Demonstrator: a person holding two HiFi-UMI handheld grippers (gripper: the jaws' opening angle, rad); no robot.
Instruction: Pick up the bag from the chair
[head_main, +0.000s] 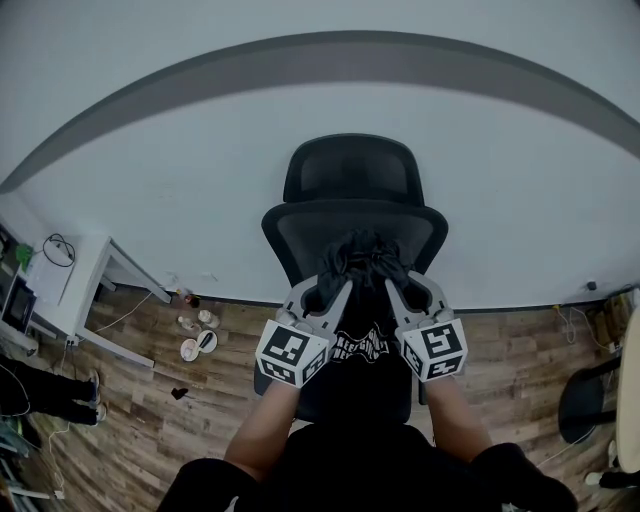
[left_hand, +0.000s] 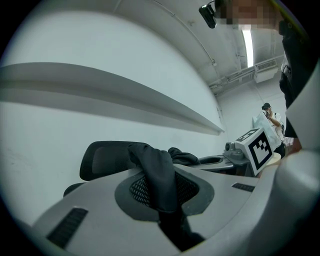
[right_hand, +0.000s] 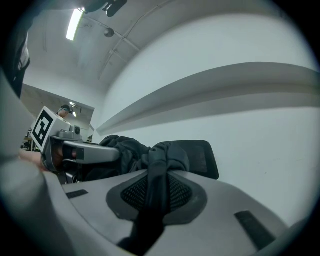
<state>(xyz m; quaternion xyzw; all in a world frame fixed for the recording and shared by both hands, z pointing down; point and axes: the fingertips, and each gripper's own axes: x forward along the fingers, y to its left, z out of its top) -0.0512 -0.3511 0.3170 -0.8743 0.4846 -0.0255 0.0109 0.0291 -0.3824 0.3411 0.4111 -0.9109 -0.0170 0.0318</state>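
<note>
Two forearms come up from the 6 o'clock edge of the head view, each hand carrying one pair of tongs. Both the left tongs (head_main: 333, 268) and the right tongs (head_main: 393, 268) point toward 12 o'clock, side by side, and each bears one marker cube (head_main: 292, 352) near the hand.

One black bag (head_main: 362, 338) hangs between the two pairs, its top bunched up against the backrest of the one black chair (head_main: 352, 175). The left gripper view shows those jaws closed on a black fold of the bag. The right gripper view shows the same on its side, with a dark strip of the bag pinched between the jaws.

White print shows on the bag's front, too small to read. The bag and the person's dark clothing hide the chair's seat, so I cannot tell whether the bag's bottom rests on it.

At 9 o'clock stands one white table (head_main: 75, 280), cut off by the edge. A few small round things (head_main: 197, 338) lie on the wooden floor (head_main: 520, 345) at 8 o'clock, too small to name.
</note>
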